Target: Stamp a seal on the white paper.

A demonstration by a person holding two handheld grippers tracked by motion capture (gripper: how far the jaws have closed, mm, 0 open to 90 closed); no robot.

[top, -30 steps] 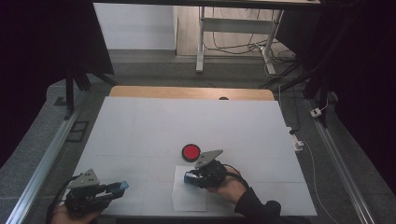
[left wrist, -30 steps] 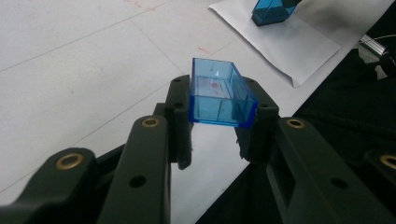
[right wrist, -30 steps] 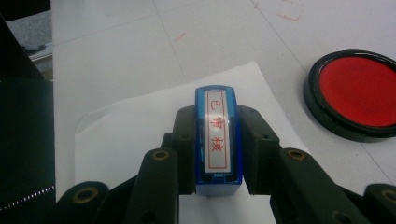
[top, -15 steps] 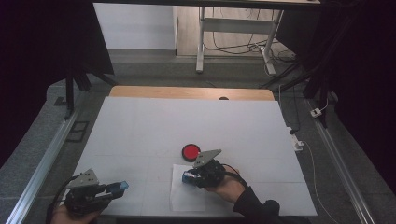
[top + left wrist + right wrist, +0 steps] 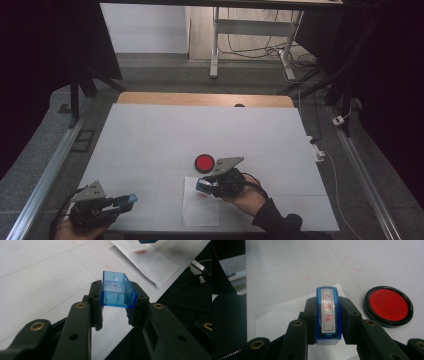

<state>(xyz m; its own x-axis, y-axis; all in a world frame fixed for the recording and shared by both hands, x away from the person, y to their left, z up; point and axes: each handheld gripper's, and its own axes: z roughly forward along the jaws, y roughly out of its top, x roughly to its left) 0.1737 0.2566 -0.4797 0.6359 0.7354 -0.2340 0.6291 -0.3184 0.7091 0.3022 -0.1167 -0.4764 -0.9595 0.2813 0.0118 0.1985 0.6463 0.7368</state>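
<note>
stamp point(image 5: 328, 315) clamped between right hand-held gripper point(image 5: 328, 308) jaws — over paper point(image 5: 287, 315), beside red ink pad point(image 5: 388, 305).

Blue stamp point(image 5: 328, 315), red characters on its face, clamped between the right gripper point(image 5: 328, 320) jaws above a paper sheet point(image 5: 284, 315). Round red ink pad point(image 5: 389, 305) on the table point(image 5: 317, 260), just beside.

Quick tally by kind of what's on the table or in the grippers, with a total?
Stamp: 1
Blue stamp cap: 1
Red ink pad: 1
Sheet of paper: 1
Total: 4
</note>
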